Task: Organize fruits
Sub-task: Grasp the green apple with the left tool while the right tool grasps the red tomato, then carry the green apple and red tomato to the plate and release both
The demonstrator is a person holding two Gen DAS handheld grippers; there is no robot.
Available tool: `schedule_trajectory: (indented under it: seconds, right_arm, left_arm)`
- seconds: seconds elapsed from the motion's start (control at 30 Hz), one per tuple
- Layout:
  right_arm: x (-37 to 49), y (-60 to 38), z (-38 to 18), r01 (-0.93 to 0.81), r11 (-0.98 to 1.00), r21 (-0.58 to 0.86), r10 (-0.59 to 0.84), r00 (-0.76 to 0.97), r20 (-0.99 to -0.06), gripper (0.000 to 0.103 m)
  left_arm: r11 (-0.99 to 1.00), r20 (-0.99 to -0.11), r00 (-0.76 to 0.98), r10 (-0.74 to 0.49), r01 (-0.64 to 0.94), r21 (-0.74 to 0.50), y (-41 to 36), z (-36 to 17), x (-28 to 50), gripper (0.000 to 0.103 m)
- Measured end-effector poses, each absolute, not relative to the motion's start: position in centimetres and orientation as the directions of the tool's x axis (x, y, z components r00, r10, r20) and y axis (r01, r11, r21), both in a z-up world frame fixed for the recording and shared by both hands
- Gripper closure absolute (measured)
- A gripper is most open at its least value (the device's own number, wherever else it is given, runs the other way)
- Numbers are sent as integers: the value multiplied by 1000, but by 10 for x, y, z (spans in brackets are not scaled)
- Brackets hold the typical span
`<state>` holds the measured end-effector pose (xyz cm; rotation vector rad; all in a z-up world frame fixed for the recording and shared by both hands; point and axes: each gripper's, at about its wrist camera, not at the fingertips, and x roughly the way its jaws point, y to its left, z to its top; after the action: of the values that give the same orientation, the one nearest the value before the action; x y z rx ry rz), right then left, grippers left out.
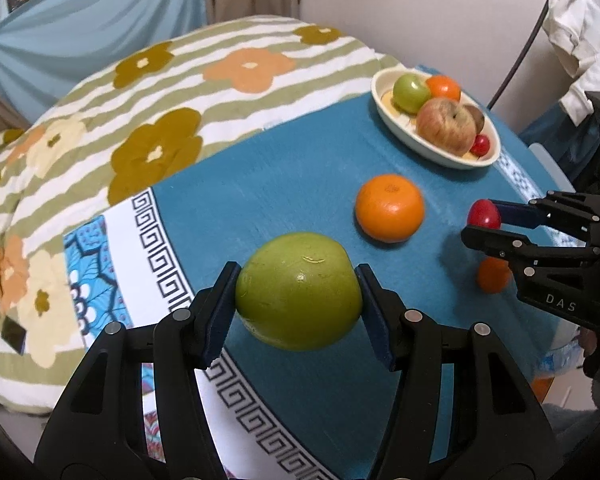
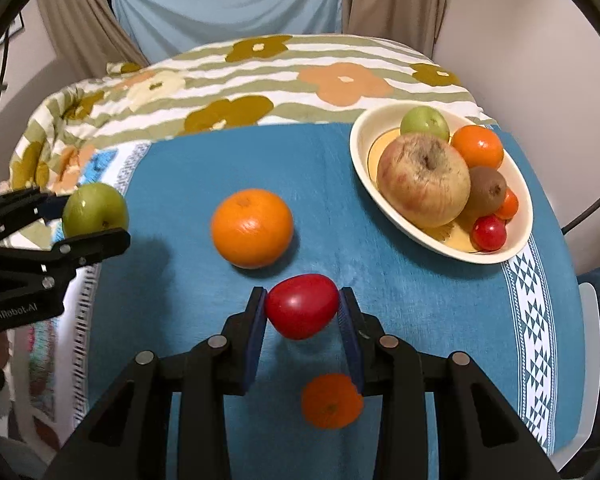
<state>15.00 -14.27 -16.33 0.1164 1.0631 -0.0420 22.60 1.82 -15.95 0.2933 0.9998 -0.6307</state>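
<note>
In the left wrist view, the left tool [image 1: 298,292] pinched a green apple [image 1: 298,290] across its widest part, one pad on each flank, and it looked clear of the blue cloth [image 1: 260,184] so it could be carried. At about two o'clock from it lay a large orange [image 1: 390,208] on the bench, and farther the same way the cream bowl [image 1: 384,110] already held several fruits (probably where both fruits were headed). The right tool [image 1: 480,224] came in at three o'clock, clamping a small red fruit [image 1: 483,214].

In the right wrist view, the right tool [image 2: 302,306] gripped the red fruit [image 2: 302,306] side to side. A small orange [image 2: 332,400] sat on the cloth at six o'clock, the bowl [image 2: 360,152] stood at one o'clock, and the left tool [image 2: 94,218] held its apple [image 2: 95,210] at nine o'clock.
</note>
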Motion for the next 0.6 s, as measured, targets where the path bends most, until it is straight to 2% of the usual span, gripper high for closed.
schedule_trajectory:
  seconds: [0.3,0.6]
  right_arm:
    - [140,-159,-133,93,986,135,66,528,-847,70]
    - [138,-207,-108,44,988,147,98,556,-825,70]
  left_arm:
    - [805,-829,420,-368,591,-57,8,-122,207,41]
    - [845,-791,477,-383,527,-91,-35,-92,208,41]
